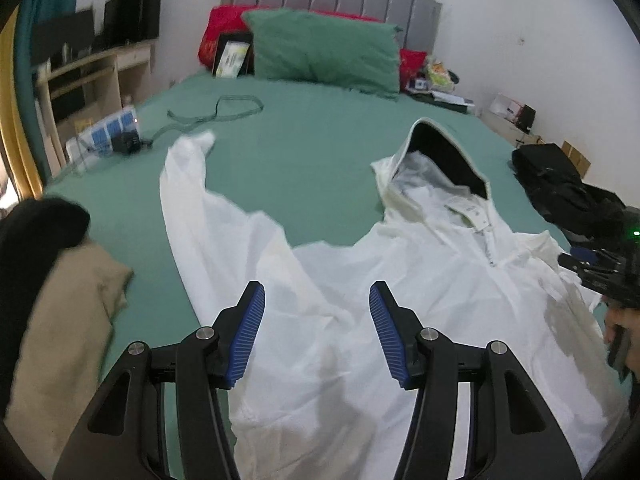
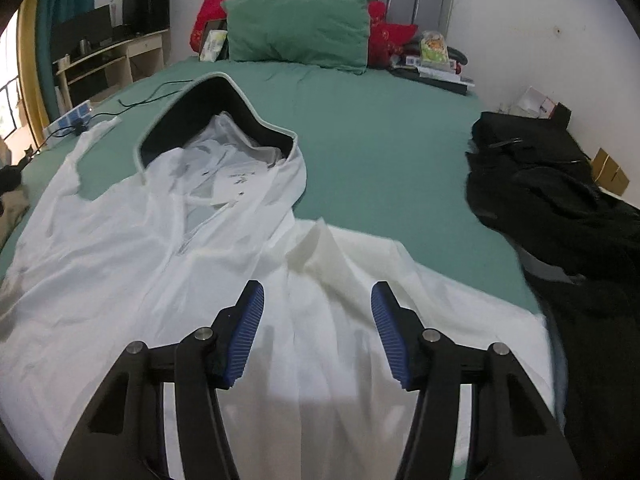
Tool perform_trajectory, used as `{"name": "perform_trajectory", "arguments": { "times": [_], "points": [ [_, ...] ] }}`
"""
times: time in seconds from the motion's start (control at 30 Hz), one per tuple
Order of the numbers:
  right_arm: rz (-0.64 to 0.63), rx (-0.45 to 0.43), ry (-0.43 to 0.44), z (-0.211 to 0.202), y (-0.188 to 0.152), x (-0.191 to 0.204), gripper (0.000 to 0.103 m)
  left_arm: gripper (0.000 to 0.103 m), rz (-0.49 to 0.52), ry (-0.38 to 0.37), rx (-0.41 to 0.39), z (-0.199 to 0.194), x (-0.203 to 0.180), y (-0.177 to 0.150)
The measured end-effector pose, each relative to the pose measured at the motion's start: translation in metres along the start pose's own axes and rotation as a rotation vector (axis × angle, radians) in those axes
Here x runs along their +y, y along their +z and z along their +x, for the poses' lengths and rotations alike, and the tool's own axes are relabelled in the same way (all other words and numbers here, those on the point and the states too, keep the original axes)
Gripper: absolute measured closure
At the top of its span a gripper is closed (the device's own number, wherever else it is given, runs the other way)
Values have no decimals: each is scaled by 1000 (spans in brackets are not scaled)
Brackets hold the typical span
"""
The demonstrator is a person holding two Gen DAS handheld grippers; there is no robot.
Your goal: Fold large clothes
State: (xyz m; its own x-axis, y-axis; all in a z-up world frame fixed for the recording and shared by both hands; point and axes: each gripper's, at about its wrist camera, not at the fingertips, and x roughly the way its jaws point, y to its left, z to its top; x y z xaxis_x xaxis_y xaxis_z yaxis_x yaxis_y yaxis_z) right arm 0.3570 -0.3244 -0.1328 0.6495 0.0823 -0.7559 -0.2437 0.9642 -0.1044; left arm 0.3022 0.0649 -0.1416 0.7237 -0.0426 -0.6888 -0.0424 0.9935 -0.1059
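Observation:
A large white hooded garment lies spread face up on the green bed. Its dark-lined hood points toward the headboard and one sleeve stretches up to the left. My left gripper is open and empty, hovering over the garment's left shoulder area. In the right wrist view the same garment fills the foreground, with the hood at the upper left. My right gripper is open and empty above the garment's right side, where the fabric is bunched into folds. The right gripper also shows at the left wrist view's right edge.
A beige and black pile of clothes lies at the bed's left edge. A black garment lies on the right side. A green pillow, red cushions and clutter sit by the headboard. A cable and power strip lie at the left.

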Motion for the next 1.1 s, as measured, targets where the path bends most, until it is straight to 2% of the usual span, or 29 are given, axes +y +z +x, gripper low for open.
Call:
{"name": "perform_trajectory", "arguments": {
  "times": [0.13, 0.17, 0.2, 0.23, 0.27, 0.4, 0.6, 0.7, 0.9, 1.1],
  "points": [
    [-48, 34, -31, 41, 7, 0, 47, 45, 32, -12, 19, 7, 0, -5],
    [-52, 42, -18, 47, 9, -1, 53, 45, 29, -21, 27, 8, 2, -4],
    [-51, 39, 14, 52, 10, -1, 92, 45, 11, -35, 41, 10, 4, -3],
    [-49, 35, 29, 50, 12, -1, 100, 45, -4, -46, 50, 12, 8, -2],
    [-45, 23, 13, 48, 15, 2, 100, 45, -24, -61, 59, 13, 10, 0],
    [-66, -126, -22, -4, 34, 27, 100, 45, -40, -74, 44, 6, 17, 3],
    [-120, -219, 98, -64, 64, 113, 100, 45, -98, -67, -6, -15, 37, 12],
    [-151, -220, 160, -68, 70, 160, 100, 45, -114, -37, -39, -26, 52, 16],
    [-165, -145, 268, -48, 57, 237, 100, 45, -163, -18, -14, -25, 77, 16],
    [-153, -51, 291, -17, 43, 264, 100, 45, -173, -9, 3, -19, 89, 19]
  ]
}}
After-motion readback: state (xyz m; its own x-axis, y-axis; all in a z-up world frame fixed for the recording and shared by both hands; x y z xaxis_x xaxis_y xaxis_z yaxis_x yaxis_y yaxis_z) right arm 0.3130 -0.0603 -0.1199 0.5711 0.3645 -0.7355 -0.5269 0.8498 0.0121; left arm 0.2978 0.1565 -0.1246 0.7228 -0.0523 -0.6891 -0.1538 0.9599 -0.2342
